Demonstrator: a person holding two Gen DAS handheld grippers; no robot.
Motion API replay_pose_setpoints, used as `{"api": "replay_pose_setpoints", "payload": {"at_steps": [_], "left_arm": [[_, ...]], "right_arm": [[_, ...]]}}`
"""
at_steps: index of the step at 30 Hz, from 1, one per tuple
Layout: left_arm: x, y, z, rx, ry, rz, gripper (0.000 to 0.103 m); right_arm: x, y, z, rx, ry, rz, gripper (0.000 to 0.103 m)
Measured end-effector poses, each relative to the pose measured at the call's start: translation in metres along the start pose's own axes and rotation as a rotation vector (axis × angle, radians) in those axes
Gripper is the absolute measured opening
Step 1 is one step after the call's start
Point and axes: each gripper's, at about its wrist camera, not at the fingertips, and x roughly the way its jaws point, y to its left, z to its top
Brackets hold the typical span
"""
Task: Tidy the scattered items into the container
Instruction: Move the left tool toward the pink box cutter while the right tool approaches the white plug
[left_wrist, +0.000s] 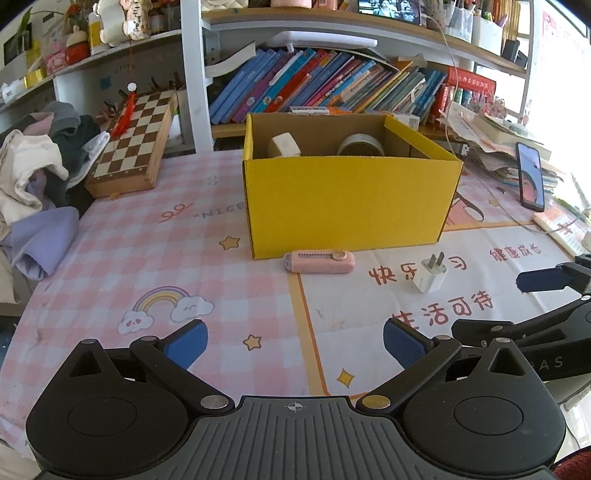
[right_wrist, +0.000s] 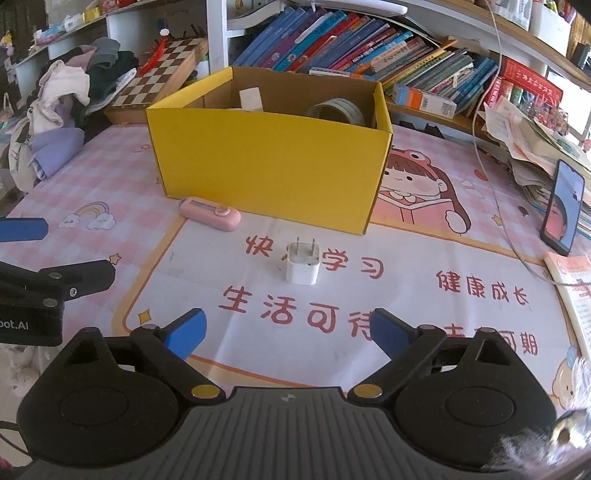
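A yellow cardboard box (left_wrist: 343, 199) stands open on the table and holds a tape roll (left_wrist: 361, 144) and a white block (left_wrist: 285, 144); the box also shows in the right wrist view (right_wrist: 269, 173). A pink utility knife (left_wrist: 320, 261) lies against the box's front, and also shows in the right wrist view (right_wrist: 210, 213). A white charger plug (left_wrist: 430, 274) lies to its right, straight ahead of my right gripper (right_wrist: 288, 334) in the right wrist view (right_wrist: 302, 264). My left gripper (left_wrist: 295, 343) is open and empty, short of the knife. My right gripper is open and empty.
A chessboard case (left_wrist: 133, 142) and a pile of clothes (left_wrist: 37, 177) sit at the left. A phone (left_wrist: 531, 177) stands propped at the right beside stacked papers and a cable. Bookshelves run behind the box. A patterned mat (right_wrist: 406, 258) covers the table.
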Motion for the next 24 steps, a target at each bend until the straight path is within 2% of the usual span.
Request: {"api": "replay_pose_setpoints", "payload": {"at_steps": [24], "left_arm": [[0.040,0.005,0.020,-0.026,0.039,0.004,0.102]], "right_arm": [[0.039,-0.011,0.029,-0.033,0.053,0.032,0.068]]}}
